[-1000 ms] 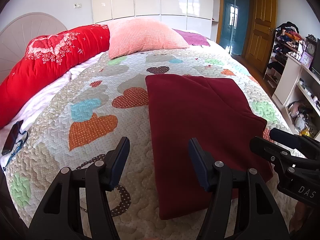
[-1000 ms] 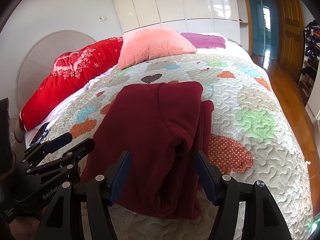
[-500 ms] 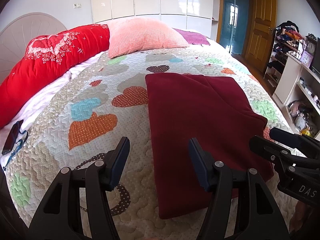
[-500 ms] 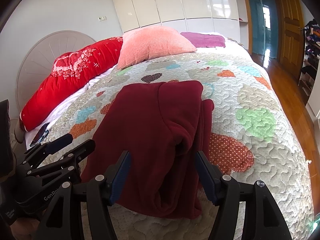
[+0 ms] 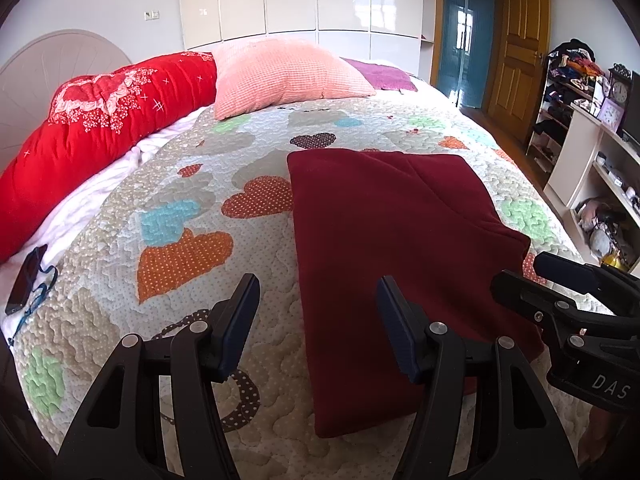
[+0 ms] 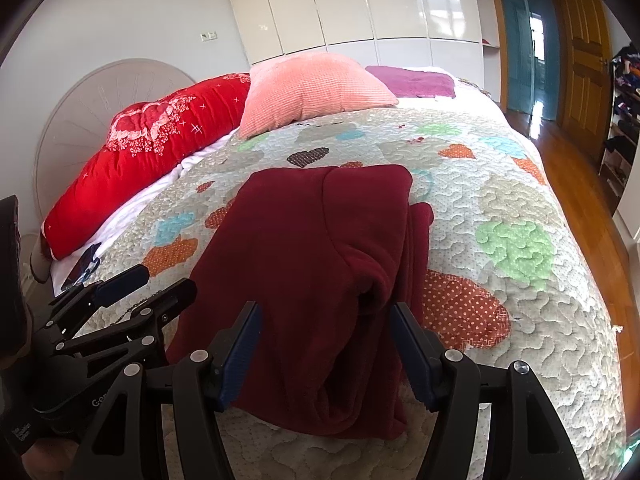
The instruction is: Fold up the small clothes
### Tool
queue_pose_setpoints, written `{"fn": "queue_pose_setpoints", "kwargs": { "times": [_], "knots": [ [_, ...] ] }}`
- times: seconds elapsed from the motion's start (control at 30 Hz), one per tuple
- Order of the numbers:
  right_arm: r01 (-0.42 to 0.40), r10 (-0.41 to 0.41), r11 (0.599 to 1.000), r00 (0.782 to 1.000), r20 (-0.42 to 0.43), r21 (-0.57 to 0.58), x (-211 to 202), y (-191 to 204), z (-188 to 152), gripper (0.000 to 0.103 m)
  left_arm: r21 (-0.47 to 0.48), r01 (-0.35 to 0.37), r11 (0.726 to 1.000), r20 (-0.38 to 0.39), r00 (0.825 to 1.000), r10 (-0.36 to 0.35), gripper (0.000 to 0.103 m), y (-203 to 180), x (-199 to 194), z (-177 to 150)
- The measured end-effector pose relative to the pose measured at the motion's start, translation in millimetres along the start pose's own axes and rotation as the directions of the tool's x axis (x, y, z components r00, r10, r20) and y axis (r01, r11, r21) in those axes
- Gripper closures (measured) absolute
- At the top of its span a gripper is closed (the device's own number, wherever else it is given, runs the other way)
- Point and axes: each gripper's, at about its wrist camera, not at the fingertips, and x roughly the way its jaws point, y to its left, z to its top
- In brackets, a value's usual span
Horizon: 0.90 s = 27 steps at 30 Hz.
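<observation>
A dark red garment [image 5: 392, 248] lies folded lengthwise on the heart-patterned quilt [image 5: 180, 220]. It also shows in the right wrist view [image 6: 312, 264], with a bulky folded sleeve along its right side. My left gripper [image 5: 318, 304] is open and empty, hovering over the garment's near left edge. My right gripper [image 6: 326, 332] is open and empty, above the garment's near end. Each gripper shows at the edge of the other's view.
A red bolster [image 5: 100, 116], a pink pillow [image 5: 284, 76] and a purple cloth [image 5: 380, 76] lie at the head of the bed. A phone [image 5: 26, 280] rests at the left edge. Shelves [image 5: 592, 168] and a wooden floor [image 6: 580, 168] are to the right.
</observation>
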Motion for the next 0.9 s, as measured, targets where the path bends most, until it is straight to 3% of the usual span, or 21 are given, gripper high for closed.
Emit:
{"fn": "queue_pose_setpoints", "kwargs": {
  "times": [0.9],
  "knots": [
    [-0.003,0.003,1.0,1.0,-0.021,-0.002,5.9,0.0,-1.5,0.039,0.007,0.002,1.0,-0.013,1.0,-0.002,0.042,0.0,3.5,-1.0]
  ]
}}
